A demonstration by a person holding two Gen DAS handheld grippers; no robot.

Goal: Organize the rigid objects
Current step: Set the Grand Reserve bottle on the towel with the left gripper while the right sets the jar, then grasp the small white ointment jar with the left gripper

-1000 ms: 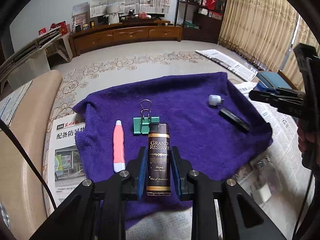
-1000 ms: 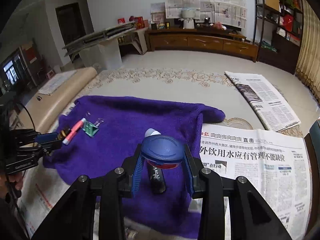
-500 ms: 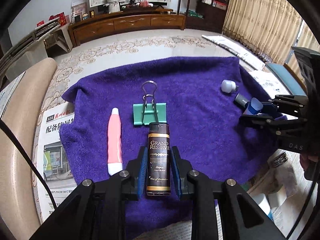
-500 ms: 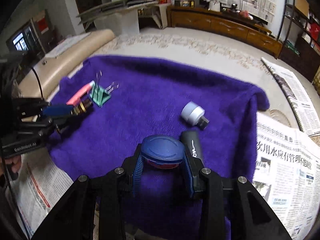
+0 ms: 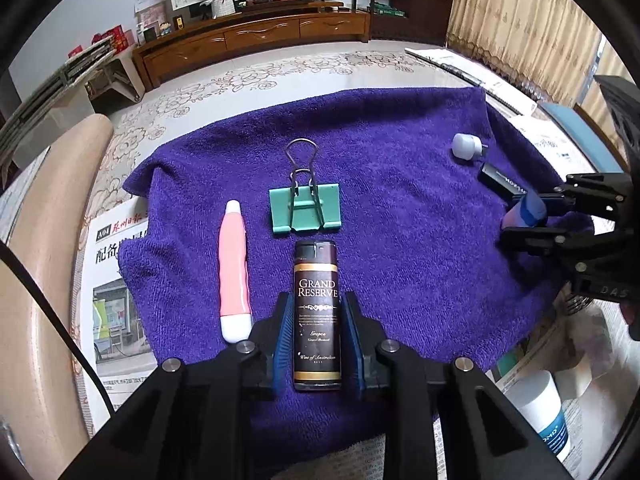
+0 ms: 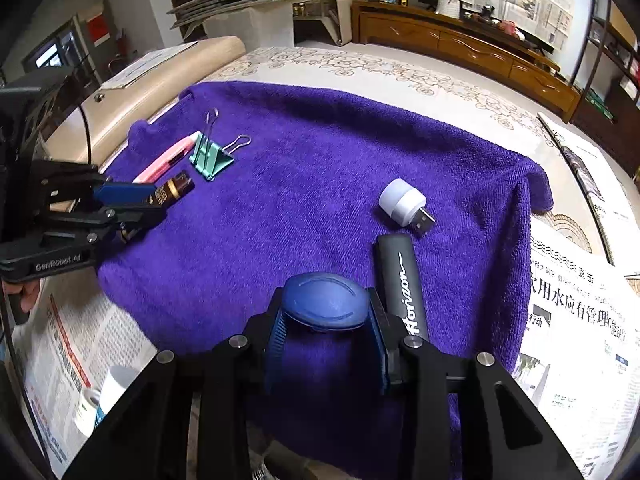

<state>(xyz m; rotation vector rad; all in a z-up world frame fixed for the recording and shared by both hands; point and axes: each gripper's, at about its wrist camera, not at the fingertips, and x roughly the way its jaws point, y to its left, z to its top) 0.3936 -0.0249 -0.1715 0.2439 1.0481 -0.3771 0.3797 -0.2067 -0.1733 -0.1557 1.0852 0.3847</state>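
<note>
On the purple towel [image 5: 400, 184], your left gripper [image 5: 317, 332] clamps the brown lighter [image 5: 317, 312] at lower centre, your right gripper [image 6: 325, 332] clamps the blue cap [image 6: 325, 300]; neither is placed.

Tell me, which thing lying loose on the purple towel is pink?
The long pink tube with white ends, lying beside the left gripper. The binder clip is green, the little USB light white, and the Horizon stick black.
</note>
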